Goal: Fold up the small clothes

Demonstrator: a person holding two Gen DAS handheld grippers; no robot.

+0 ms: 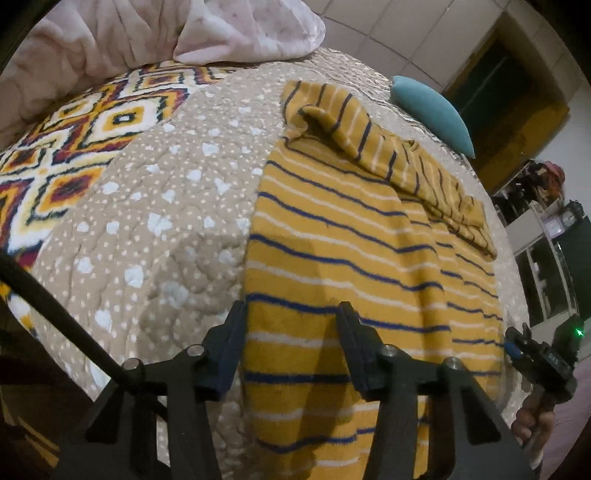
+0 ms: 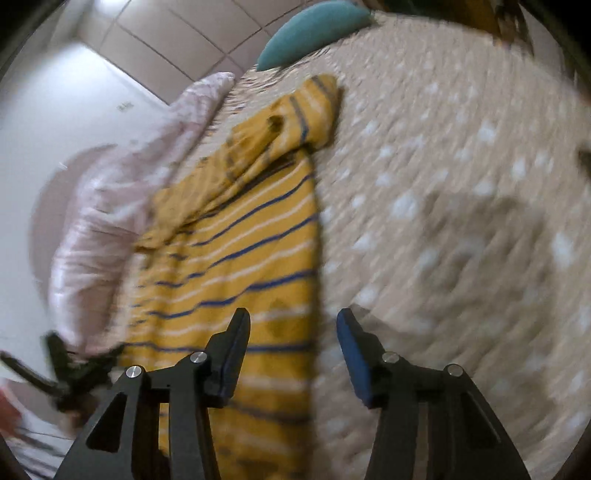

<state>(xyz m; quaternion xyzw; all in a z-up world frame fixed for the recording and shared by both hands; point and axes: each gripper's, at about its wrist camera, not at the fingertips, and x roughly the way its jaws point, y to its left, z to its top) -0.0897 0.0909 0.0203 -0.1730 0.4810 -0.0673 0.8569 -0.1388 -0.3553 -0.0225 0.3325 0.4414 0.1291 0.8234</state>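
Note:
A mustard-yellow garment (image 1: 351, 258) with navy and white stripes lies flat on the bed, one sleeve (image 1: 388, 147) folded across its far end. My left gripper (image 1: 291, 314) stands open over the garment's near left edge, which runs between its fingers without being pinched. In the blurred right wrist view, my right gripper (image 2: 293, 321) is open over the right edge of the garment (image 2: 236, 258), one finger above the cloth and the blue-padded one above the bedspread. The right gripper (image 1: 532, 354) also shows at the garment's right side, with a hand below it.
The beige dotted bedspread (image 1: 166, 229) covers the bed. A patterned orange and white blanket (image 1: 74, 147) lies to the left, a pink quilt (image 1: 221, 29) at the far end, and a teal pillow (image 1: 432, 110) at the far right. Shelves (image 1: 535, 221) stand beyond the bed.

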